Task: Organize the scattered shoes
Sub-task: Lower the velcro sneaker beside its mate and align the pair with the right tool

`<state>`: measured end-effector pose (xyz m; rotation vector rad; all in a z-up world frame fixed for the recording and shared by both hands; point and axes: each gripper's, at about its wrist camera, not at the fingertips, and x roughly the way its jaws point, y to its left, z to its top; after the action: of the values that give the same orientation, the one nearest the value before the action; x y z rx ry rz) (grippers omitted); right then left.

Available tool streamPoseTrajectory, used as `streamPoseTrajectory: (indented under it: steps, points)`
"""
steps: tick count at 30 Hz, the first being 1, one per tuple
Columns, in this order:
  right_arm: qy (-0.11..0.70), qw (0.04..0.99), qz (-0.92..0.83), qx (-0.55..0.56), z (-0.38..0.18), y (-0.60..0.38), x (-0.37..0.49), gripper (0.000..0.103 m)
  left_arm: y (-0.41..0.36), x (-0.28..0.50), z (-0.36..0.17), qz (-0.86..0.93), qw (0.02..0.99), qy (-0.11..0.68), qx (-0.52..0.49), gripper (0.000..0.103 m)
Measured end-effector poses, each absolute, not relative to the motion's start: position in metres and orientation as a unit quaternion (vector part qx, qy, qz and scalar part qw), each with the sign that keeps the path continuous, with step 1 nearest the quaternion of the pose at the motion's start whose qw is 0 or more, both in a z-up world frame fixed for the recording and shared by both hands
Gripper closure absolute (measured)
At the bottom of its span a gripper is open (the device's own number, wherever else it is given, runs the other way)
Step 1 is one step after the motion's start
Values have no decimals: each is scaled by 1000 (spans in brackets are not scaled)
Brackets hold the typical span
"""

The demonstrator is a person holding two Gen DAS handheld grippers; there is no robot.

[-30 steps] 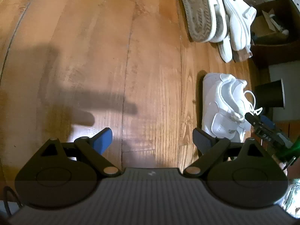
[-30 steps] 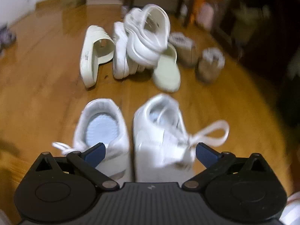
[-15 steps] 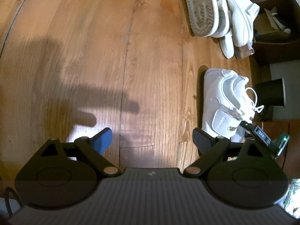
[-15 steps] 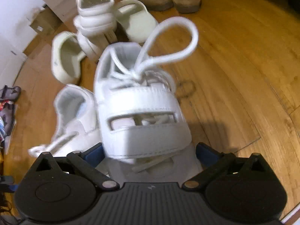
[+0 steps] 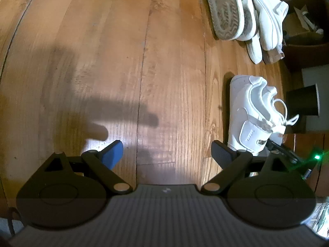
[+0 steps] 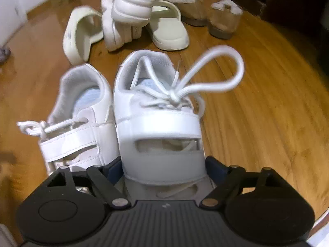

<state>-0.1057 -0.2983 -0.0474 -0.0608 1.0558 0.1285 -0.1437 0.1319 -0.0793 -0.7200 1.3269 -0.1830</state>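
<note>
Floor [image 5: 123, 61] under our left gripper [image 5: 167, 152], jaws wide, holding nothing | our right gripper [image 6: 162, 169] closing around right sneaker [image 6: 156, 107], pads seemingly not pressing yet | left sneaker [image 6: 82, 113] beside it, touching

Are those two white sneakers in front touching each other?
Touching. The right wrist view shows the strapped sneaker pressed against its mate, no floor visible between their sides.
</note>
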Motion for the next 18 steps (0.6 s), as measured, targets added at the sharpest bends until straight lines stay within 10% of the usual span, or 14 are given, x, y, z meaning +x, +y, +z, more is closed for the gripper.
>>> streamPoseTrajectory:
  steps: [18]
  points:
    - [484,866,120,-27,-8,-271,-128,8,126,-144,-79,-83,730,603,-312,10]
